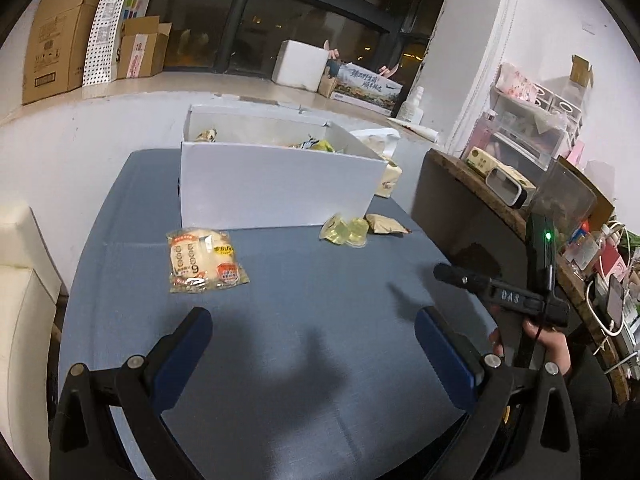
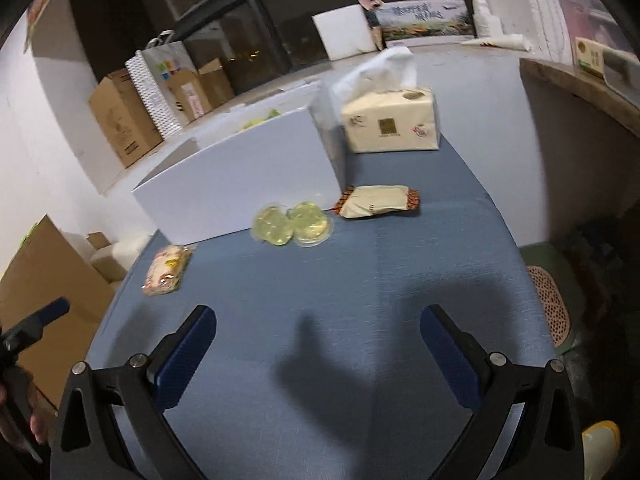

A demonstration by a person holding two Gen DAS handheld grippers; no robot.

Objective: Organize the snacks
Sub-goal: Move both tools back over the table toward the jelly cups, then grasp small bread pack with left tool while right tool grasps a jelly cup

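I see the blue tabletop (image 1: 304,280) filling both wrist views, with nothing but bare cloth and shadow under my claws.

White box (image 1: 276,184): the largest item, standing open-topped at 12 o'clock in the left wrist view and 11 o'clock in the right. Wrappers show above its rim; I cannot tell what they are.

Tissue pack (image 2: 390,122): cream, one sheet pulled up, at 12 o'clock in the right wrist view, just beside the box's right end.

Bread packet (image 1: 204,260): clear wrapper, pale round contents, lying flat at 11 o'clock in the left wrist view, just in front of the box's near wall, apart from it.

Beige snack packet (image 2: 378,201): orange-patterned ends, flat on the cloth at 12 o'clock in the right wrist view, near the box's right corner.

Jelly cups (image 2: 292,224): two yellowish clear cups, touching each other, at 12 o'clock, just left of the beige packet and close to the box wall.

Left claw (image 1: 314,334): fingers spread wide, blue pads apart, holding nothing, above bare cloth.

Right claw (image 2: 318,332): likewise spread wide and empty. In the left wrist view I see its body at 3 o'clock, held in a hand (image 1: 548,344).
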